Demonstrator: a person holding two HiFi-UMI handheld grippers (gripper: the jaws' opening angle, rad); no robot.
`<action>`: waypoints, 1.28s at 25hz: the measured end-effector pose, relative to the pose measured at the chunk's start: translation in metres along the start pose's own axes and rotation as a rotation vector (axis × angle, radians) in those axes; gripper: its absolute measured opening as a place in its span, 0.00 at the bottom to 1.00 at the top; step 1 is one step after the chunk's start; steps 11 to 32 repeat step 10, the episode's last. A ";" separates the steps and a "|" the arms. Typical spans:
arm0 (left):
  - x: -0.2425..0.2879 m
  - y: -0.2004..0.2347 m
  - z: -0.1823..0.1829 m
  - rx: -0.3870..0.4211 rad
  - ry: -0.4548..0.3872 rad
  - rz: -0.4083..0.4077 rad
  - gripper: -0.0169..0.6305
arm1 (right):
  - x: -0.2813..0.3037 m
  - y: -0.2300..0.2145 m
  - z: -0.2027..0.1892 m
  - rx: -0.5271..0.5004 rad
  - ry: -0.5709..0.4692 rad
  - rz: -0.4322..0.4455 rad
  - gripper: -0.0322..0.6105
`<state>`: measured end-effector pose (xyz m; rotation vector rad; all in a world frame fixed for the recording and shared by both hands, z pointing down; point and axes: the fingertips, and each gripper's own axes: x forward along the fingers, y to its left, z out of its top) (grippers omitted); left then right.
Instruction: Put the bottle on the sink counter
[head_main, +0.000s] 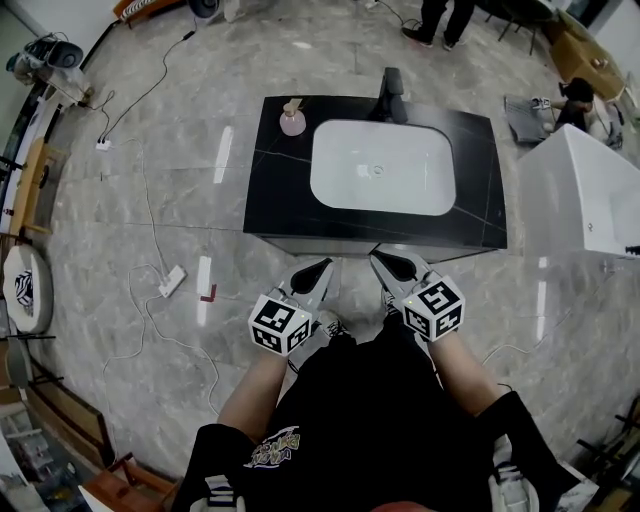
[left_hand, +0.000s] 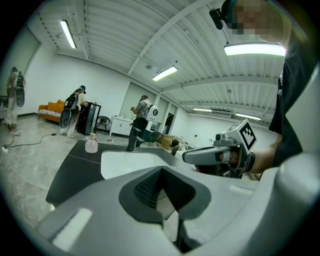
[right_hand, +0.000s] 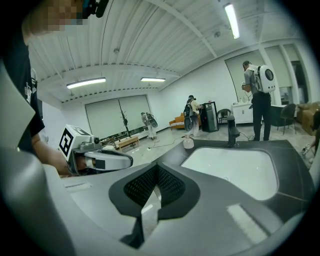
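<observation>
The left gripper (head_main: 320, 266) and the right gripper (head_main: 385, 262) each had their jaws shut together on nothing, just off the near edge of the black stone surface (head_main: 275, 195). The small pink plastic bottle (head_main: 292, 121) stood upright at the surface's far left corner, beside the white rectangular basin (head_main: 382, 167).

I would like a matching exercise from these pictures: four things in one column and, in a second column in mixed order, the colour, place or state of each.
Things:
1. bottle
2. faucet
3. basin
4. right gripper

Descriptions:
A. white, sunk in the middle of the counter
B. jaws shut, nothing between them
C. pale pink, on the counter's far left corner in the head view
D. black, behind the basin at the far edge

Pairs: 1-C; 2-D; 3-A; 4-B
</observation>
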<state>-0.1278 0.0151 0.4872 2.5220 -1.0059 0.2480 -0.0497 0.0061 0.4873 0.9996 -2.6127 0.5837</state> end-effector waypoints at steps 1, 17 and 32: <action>-0.002 0.001 0.000 0.000 -0.002 0.001 0.03 | 0.001 0.001 0.001 -0.003 0.001 0.001 0.09; -0.023 0.013 -0.002 -0.011 -0.022 0.030 0.03 | 0.014 0.019 -0.001 -0.028 0.023 0.021 0.09; -0.023 0.013 -0.002 -0.011 -0.022 0.030 0.03 | 0.014 0.019 -0.001 -0.028 0.023 0.021 0.09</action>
